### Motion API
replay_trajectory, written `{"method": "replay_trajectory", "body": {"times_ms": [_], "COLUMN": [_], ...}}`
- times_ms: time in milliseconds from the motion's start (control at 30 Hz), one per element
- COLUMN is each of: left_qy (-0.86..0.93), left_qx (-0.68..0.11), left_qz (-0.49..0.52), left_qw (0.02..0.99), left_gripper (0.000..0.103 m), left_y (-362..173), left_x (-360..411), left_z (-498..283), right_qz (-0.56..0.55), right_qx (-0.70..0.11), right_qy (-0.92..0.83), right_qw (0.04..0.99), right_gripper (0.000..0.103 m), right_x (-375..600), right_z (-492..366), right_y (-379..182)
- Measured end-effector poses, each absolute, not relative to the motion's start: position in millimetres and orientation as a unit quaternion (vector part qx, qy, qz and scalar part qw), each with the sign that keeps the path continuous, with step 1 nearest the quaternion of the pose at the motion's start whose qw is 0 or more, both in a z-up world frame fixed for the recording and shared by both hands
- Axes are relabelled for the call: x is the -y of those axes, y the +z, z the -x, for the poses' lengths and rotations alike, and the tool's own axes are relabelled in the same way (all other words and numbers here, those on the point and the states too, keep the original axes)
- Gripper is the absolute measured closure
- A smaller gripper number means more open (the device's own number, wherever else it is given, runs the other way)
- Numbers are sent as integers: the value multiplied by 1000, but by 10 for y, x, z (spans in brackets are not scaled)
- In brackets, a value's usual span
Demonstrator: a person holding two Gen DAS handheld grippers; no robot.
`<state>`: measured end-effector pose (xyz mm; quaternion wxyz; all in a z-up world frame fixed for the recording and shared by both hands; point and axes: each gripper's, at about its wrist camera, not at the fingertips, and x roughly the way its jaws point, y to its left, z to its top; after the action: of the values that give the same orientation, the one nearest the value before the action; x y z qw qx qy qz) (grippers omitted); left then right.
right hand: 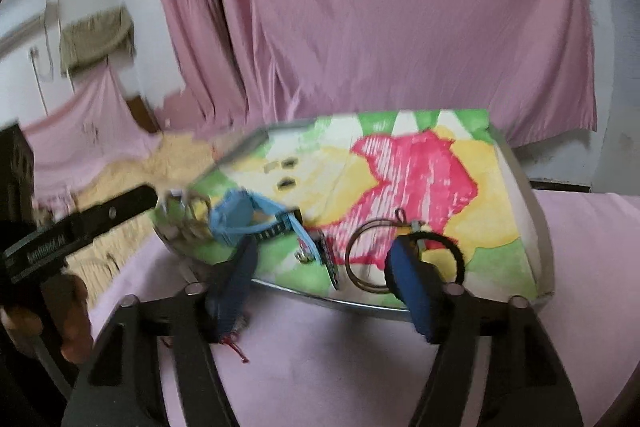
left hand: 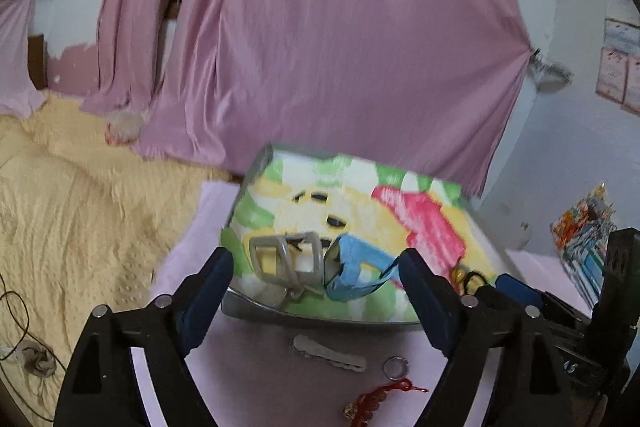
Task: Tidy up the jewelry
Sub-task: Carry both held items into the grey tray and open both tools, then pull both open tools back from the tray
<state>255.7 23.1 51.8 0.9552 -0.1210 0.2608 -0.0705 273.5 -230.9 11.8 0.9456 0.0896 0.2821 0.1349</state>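
Pale embossed lettering on the left tongs, too blurred to read, no other legible text

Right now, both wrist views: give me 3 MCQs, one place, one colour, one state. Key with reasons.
1. Where does the thin dark bangle lie?
A. on the painted tray
B. on the yellow blanket
C. hanging on the curtain

2. What colour is the watch strap on the tray?
A. orange
B. light blue
C. white

3. How does the left gripper stand?
A. shut on the red cord bracelet
B. shut on the hair clip
C. open, holding nothing

Key:
1 A, the right wrist view shows the ring lying on the tray's painted sheet, near its front edge.
2 B, the strap reads light blue in both views.
3 C, its fingers stand wide apart; the red cord bracelet and hair clip lie loose on the pink cloth below.
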Motion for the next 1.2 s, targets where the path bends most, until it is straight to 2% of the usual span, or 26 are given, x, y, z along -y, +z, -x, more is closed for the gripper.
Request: {"method": "replay_trajectory", "body": {"times_ms": [100, 133, 200, 267, 433, 767, 1200], "left_qy": [-67, -65, -59, -55, -45, -39, -50], "left_qx": [-246, -240, -221, -208, -180, -146, -193], "left_qz": [113, 112, 114, 112, 89, 73, 62], "left_qw": [960, 962, 967, 970, 979, 986, 978], "left_gripper": [13, 8, 1, 1, 1, 0, 0], "left_y": [554, 556, 569, 581, 599, 589, 424], "left_x": [-237, -241, -262, -276, -277, -315, -375], "left_z": [-2430, -2390, -2284, -2214, -2020, -1717, -1668], "right_qz": [-95, -96, -96, -91, -69, -52, -49], "right_qx": [-248, -237, -210, -185, -133, -98, -134], "right_qy": [128, 128, 126, 122, 112, 97, 110], "right_qw": [956, 958, 965, 971, 982, 989, 984], "right_gripper": [37, 35, 17, 11, 5, 4, 4], "right_x": [2343, 2349, 2353, 2347, 2297, 2253, 2268], "right_z": [-2594, -2544, -2421, -2313, -2050, -1688, -1677], "right_y": [198, 220, 269, 313, 403, 435, 379]}}
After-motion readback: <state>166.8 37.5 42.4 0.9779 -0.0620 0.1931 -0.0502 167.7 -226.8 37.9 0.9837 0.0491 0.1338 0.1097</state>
